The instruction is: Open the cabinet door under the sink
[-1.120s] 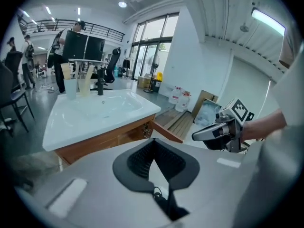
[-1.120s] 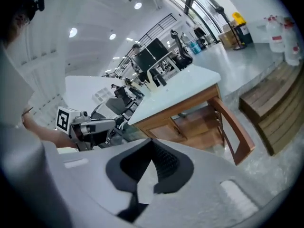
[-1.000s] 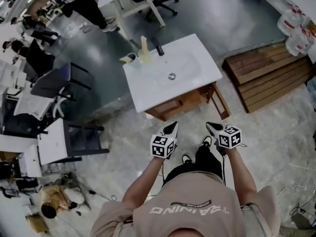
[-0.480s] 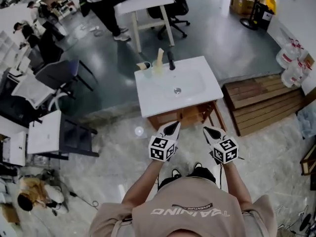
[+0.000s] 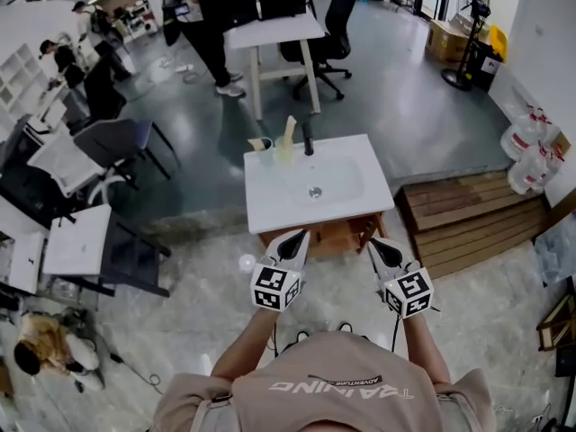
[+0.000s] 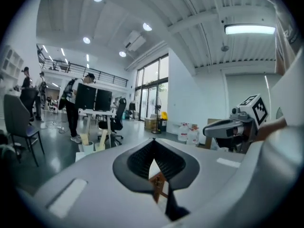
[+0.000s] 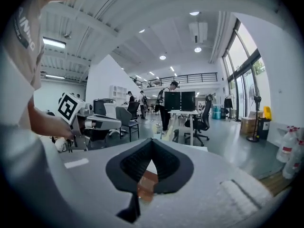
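The sink unit stands ahead of me in the head view: a white basin top [image 5: 270, 207] with a black faucet [image 5: 308, 139], over a wooden cabinet [image 5: 331, 236] whose front is mostly hidden from above. My left gripper [image 5: 294, 239] and right gripper [image 5: 380, 246] are held side by side short of the cabinet's front, touching nothing. Both point at it with jaws closed tip to tip and nothing between them. A sliver of brown cabinet wood [image 6: 158, 182] shows below the left gripper [image 6: 153, 145], and another sliver of the cabinet [image 7: 145, 184] shows below the right gripper [image 7: 152, 145].
A low wooden platform [image 5: 468, 210] lies right of the sink, with water jugs [image 5: 526, 151] beyond it. Desks and chairs [image 5: 99, 241] crowd the left. A white table [image 5: 270, 32] and standing people are behind the sink. A cup [image 5: 264, 148] sits on the basin top.
Both grippers have risen and now point nearly level toward the sink unit. The head view has tilted up, showing more of the room behind. The jaws stayed closed.
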Action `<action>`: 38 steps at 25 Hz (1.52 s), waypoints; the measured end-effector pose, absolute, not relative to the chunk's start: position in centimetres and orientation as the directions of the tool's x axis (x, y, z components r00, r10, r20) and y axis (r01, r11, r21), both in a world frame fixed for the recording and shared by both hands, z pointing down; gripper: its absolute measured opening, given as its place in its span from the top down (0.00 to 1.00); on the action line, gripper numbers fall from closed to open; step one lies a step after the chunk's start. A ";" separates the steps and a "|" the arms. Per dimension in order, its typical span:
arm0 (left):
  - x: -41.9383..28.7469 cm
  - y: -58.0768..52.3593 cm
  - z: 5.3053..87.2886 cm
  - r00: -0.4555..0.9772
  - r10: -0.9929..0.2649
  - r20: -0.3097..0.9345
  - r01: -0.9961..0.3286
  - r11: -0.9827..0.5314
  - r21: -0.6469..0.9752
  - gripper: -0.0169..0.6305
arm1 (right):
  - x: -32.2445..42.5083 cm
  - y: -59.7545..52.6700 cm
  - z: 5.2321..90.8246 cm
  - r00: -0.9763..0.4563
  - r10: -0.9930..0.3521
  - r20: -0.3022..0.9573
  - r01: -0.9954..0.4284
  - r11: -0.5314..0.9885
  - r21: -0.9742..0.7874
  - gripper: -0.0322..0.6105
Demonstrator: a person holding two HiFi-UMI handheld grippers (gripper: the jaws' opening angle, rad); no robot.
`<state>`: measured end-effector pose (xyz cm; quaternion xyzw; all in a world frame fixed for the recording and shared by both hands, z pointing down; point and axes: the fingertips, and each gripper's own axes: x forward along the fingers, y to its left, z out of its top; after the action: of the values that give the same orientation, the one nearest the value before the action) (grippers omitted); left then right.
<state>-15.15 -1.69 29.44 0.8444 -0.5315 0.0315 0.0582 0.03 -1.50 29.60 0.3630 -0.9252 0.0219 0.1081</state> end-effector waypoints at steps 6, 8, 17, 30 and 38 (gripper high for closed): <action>-15.2 -1.1 25.7 0.352 -0.936 -0.009 -0.935 -0.352 0.028 0.95 | 2.3 -1.7 27.5 -0.688 -0.714 0.125 -0.712 0.698 0.068 0.95; -15.0 -0.9 25.3 0.339 -0.941 -0.015 -0.941 -0.339 0.017 0.95 | 2.8 -1.8 26.7 -0.689 -0.718 0.103 -0.715 0.696 0.067 0.95; -15.8 -0.2 25.2 0.302 -0.953 0.016 -0.953 -0.303 -0.019 0.95 | 1.9 -2.5 25.2 -0.709 -0.702 0.065 -0.694 0.711 0.113 0.95; -15.9 1.4 27.0 0.312 -0.947 0.079 -0.948 -0.315 -0.037 0.95 | 0.7 -1.3 26.1 -0.715 -0.692 0.100 -0.680 0.722 0.126 0.95; -15.3 2.0 29.3 0.325 -0.938 0.120 -0.945 -0.328 -0.009 0.95 | 1.5 -0.4 27.4 -0.701 -0.701 0.134 -0.692 0.713 0.114 0.95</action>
<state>-15.35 1.96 29.26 0.8132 -0.5788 0.0515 0.0309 1.53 -0.42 27.43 0.3778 -0.9217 -0.0277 0.0838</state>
